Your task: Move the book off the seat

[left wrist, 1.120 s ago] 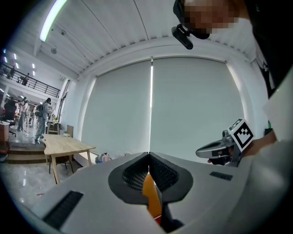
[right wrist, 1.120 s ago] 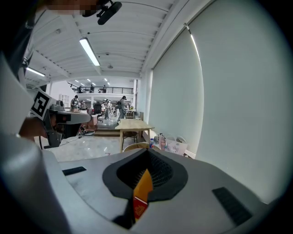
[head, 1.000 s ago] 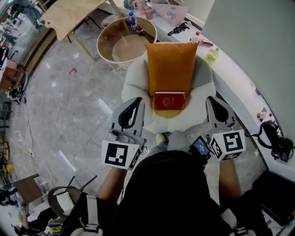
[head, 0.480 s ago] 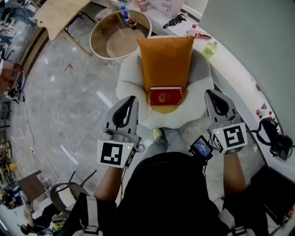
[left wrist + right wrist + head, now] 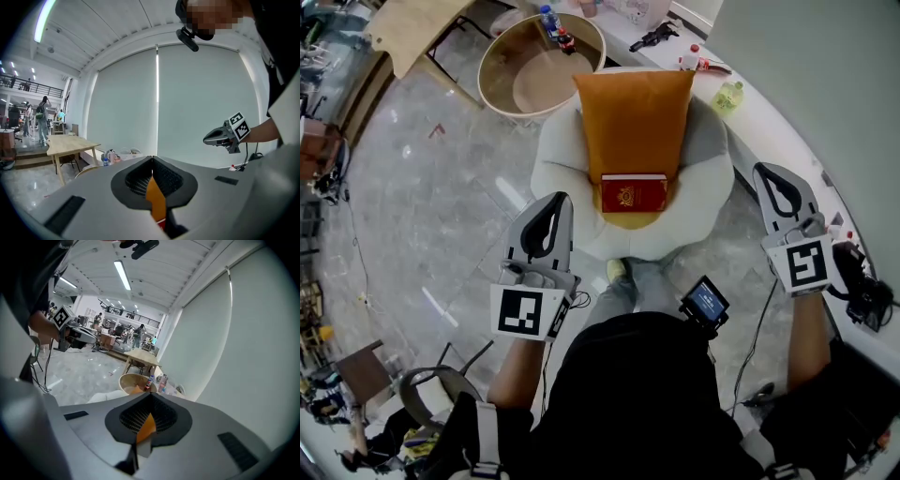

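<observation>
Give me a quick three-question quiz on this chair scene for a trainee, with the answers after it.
1. True or false: the red book lies on the floor.
2. The cushion directly behind the book is: A orange; B blue; C green.
3. Fill in: the fingers of the left gripper and the right gripper are shut, and neither is ____ the book.

Key: 1 false, it is on the white chair; 2 A; 3 touching.
</observation>
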